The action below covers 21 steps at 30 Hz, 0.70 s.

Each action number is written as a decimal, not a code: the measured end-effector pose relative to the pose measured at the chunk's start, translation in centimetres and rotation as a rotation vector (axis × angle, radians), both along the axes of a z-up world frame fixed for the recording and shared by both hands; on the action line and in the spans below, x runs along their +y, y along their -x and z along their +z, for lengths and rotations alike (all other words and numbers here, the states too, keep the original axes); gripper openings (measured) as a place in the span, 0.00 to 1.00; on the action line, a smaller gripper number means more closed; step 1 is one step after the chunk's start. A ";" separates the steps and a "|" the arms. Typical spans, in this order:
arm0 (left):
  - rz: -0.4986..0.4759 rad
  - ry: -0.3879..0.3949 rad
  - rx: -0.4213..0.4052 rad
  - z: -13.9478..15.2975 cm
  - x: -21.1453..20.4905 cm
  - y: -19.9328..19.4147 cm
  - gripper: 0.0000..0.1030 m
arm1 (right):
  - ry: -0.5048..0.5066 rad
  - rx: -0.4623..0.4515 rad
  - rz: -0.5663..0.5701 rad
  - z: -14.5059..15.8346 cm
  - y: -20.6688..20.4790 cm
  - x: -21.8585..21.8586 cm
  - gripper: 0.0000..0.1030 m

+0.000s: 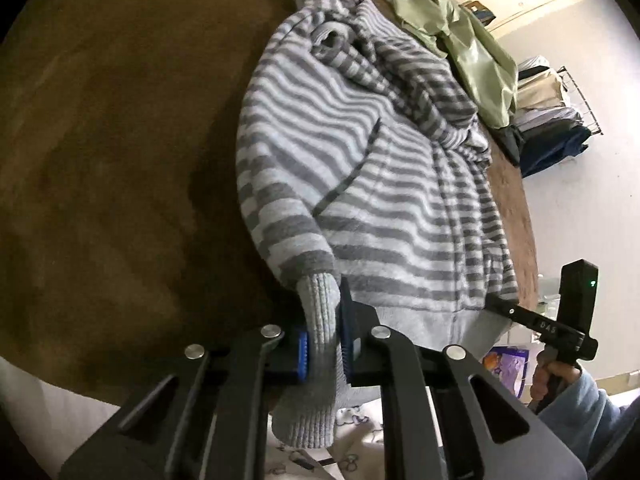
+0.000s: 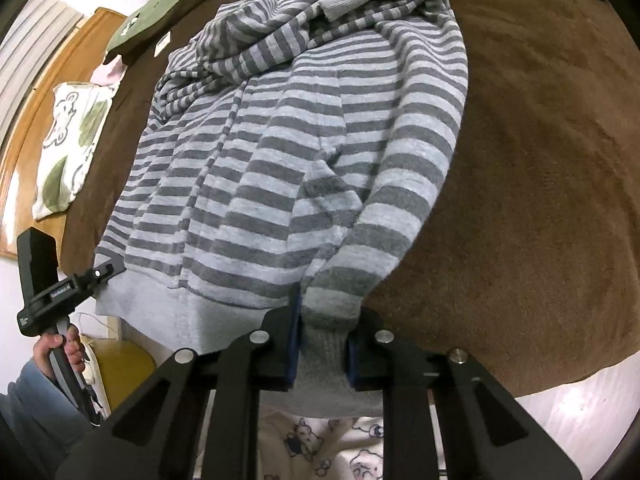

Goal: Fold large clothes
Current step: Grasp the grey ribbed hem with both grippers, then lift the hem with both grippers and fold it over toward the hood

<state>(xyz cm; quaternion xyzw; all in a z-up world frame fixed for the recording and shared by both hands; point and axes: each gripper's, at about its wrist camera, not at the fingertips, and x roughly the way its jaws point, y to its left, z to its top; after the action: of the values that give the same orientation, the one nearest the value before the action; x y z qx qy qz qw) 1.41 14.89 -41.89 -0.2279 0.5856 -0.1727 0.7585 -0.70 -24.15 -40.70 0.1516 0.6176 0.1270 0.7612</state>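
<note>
A grey and white striped hooded sweater [image 1: 360,168] lies on a brown blanket [image 1: 100,160], hood at the far end, plain ribbed hem at the near edge. It also shows in the right wrist view [image 2: 280,152]. My left gripper [image 1: 324,348] is shut on the ribbed cuff [image 1: 320,320] of one sleeve near the bed edge. My right gripper [image 2: 322,344] is shut on the other sleeve's cuff [image 2: 324,356]. Each gripper shows in the other's view, at the hem's opposite corner: the right gripper [image 1: 496,304] and the left gripper [image 2: 108,270].
An olive green garment [image 1: 460,40] lies past the hood on the blanket. A rack of stacked clothes [image 1: 552,120] stands by the wall. Pillows [image 2: 68,144] and a wooden headboard [image 2: 52,80] lie to the left. Bear-print bedding [image 2: 340,448] hangs below the bed edge.
</note>
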 end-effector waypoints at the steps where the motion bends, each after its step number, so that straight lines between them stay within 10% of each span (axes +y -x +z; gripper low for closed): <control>1: -0.005 -0.026 -0.019 0.6 -0.2 -0.1 0.14 | -0.003 -0.001 0.003 0.3 -0.1 0.0 0.17; 21: 0.146 -0.080 -0.341 12.2 -1.9 -5.1 0.13 | -0.077 -0.270 -0.137 11.7 -6.3 -3.2 0.16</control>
<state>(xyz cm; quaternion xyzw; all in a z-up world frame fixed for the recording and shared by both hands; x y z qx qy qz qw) 6.54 12.97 -29.73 -0.2068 0.4368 -0.1298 0.8658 5.63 -27.34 -28.98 0.2040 0.4924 0.1177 0.8379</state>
